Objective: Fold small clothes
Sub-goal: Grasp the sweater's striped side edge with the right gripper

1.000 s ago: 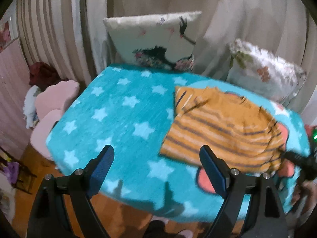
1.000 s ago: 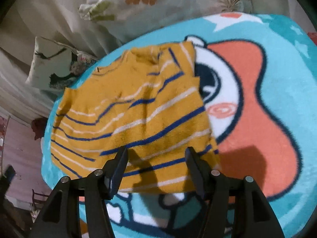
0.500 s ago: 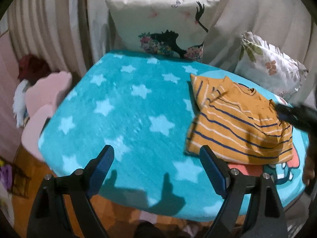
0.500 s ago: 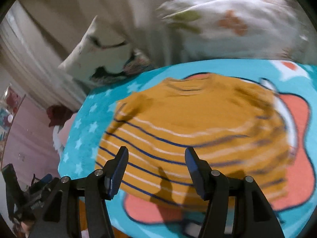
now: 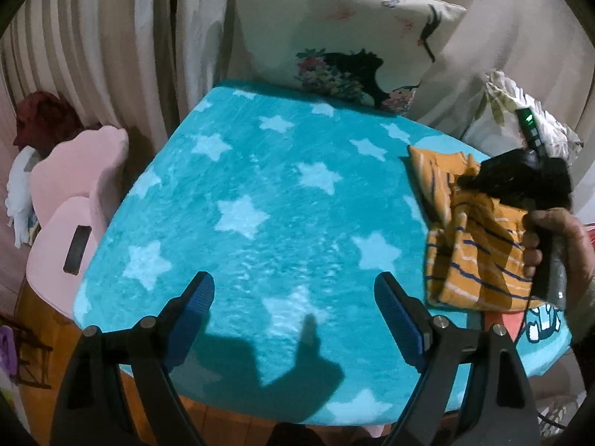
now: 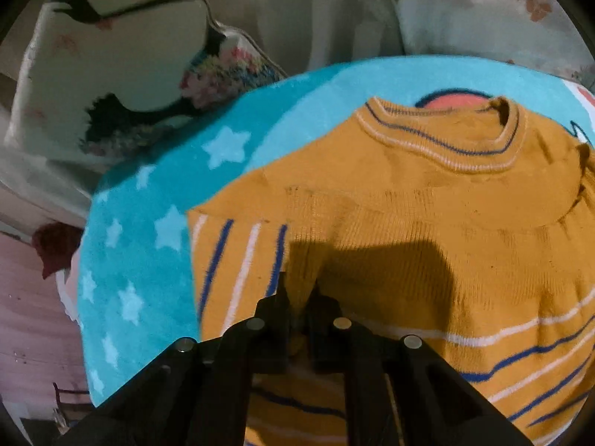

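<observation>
An orange sweater (image 6: pixel 409 193) with blue and white stripes lies flat on the teal star blanket (image 5: pixel 260 186), collar away from me. My right gripper (image 6: pixel 299 293) is over its left shoulder beside the striped sleeve. Its jaws are closing, and a ridge of orange knit is pinched between the pads. The left wrist view shows the sweater (image 5: pixel 472 252) at the right edge, under a person's hand (image 5: pixel 557 245) that holds the right gripper. My left gripper (image 5: pixel 293 284) stands open above bare blanket, well left of the sweater, with nothing between its fingers.
A bird-print pillow (image 5: pixel 334 29) and a floral pillow (image 5: pixel 520 111) lean against curtains behind the blanket. A pink chair (image 5: pixel 74 200) stands off the left edge with dark red cloth behind it. The blanket's front edge drops to a wooden floor.
The right gripper has travelled left across the sweater to its shoulder and closed on the knit. The left gripper has moved left and lower over the blanket, so the sweater now sits at its right edge.
</observation>
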A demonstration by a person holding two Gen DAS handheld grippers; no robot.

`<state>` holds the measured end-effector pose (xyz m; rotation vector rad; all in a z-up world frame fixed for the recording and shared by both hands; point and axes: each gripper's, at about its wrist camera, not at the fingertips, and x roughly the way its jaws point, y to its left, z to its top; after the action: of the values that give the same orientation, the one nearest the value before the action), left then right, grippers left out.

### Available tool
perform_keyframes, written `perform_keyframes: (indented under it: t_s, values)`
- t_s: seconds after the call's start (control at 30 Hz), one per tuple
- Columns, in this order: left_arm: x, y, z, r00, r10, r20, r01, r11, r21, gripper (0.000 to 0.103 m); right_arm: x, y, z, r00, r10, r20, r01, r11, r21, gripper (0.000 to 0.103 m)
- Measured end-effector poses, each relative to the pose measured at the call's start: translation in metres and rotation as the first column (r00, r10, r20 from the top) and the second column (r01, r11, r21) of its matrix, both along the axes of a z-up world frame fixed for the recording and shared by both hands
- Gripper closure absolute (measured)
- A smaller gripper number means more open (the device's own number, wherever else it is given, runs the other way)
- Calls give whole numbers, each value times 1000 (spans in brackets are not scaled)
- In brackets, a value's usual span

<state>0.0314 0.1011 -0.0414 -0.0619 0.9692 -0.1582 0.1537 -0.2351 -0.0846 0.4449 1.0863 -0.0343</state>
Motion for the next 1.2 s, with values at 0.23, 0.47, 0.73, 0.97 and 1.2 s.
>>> perform_keyframes:
  t_s: [0.23,0.47,0.73,0.97,1.2]
  values:
    - [15,12,-8,999,-17,-29,16,999,-43,16,31,53,9,992,124,-15,-125,988,-92,87]
    - [28,11,-21,995,-74,-73,66,993,-101,16,13,73,13,979,193,-71,-203,958,-203,36]
    - [47,-33,-44,969,-217,-120,184,953,-241,16,26,112,-28,928,237,-288,-348,830,-436,31]
    - [53,-76,-60,937,-329,-114,270,894,-357,16,21,105,-28,927,267,-262,-364,803,-472,79]
    - [61,-133,-74,907,-400,-134,332,873,-358,21,20,70,-16,950,263,-167,-300,915,-268,86]
